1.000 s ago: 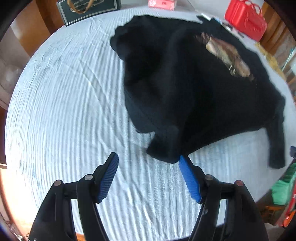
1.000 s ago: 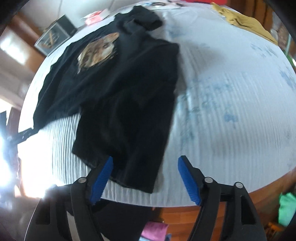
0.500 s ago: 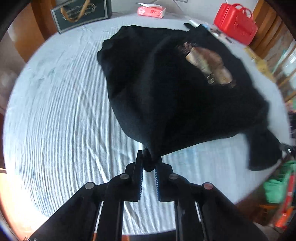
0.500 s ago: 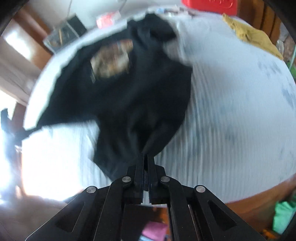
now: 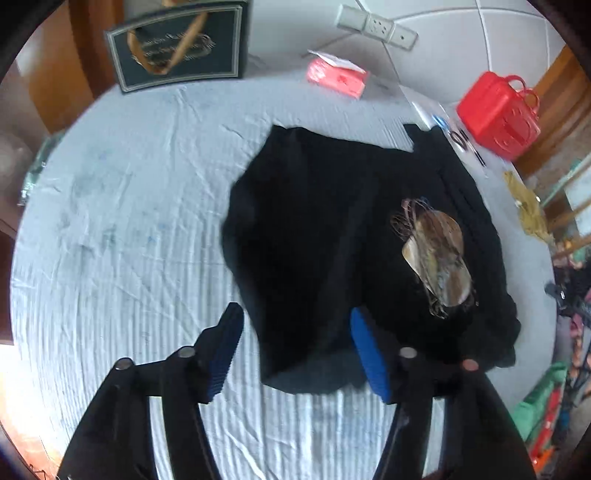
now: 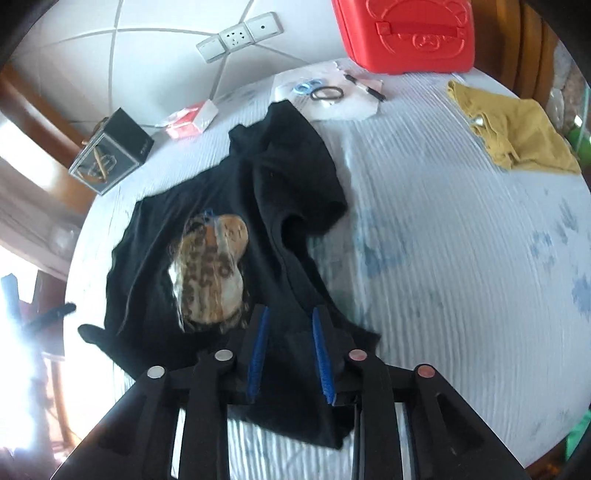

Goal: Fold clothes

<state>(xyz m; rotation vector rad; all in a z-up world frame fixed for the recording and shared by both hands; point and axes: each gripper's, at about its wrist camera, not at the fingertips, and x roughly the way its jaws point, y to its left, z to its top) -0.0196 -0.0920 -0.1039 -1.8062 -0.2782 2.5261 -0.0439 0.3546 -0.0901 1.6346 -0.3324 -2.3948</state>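
A black T-shirt (image 5: 314,221) with a brown print (image 5: 436,258) lies folded over on the pale blue bedsheet (image 5: 110,221). My left gripper (image 5: 295,310) is open just above the shirt's near edge, and the cloth shows between its blue pads without being pinched. In the right wrist view the same shirt (image 6: 295,192) shows its print (image 6: 210,269) and a rumpled sleeve toward the far side. My right gripper (image 6: 290,310) hovers over the shirt's near corner, its pads a narrow gap apart, with black cloth lying loose under them.
A red case (image 6: 406,33), a dark gift box (image 5: 177,44) and a pink packet (image 5: 338,77) sit along the far edge by the wall. A yellow garment (image 6: 513,129) lies at the right. A white sheet with rings and a pen (image 6: 332,96) touches the shirt's far end.
Both grippers shut on the shirt's near edge, carried it toward the far side, then opened and let go. The shirt now lies doubled over and shorter.
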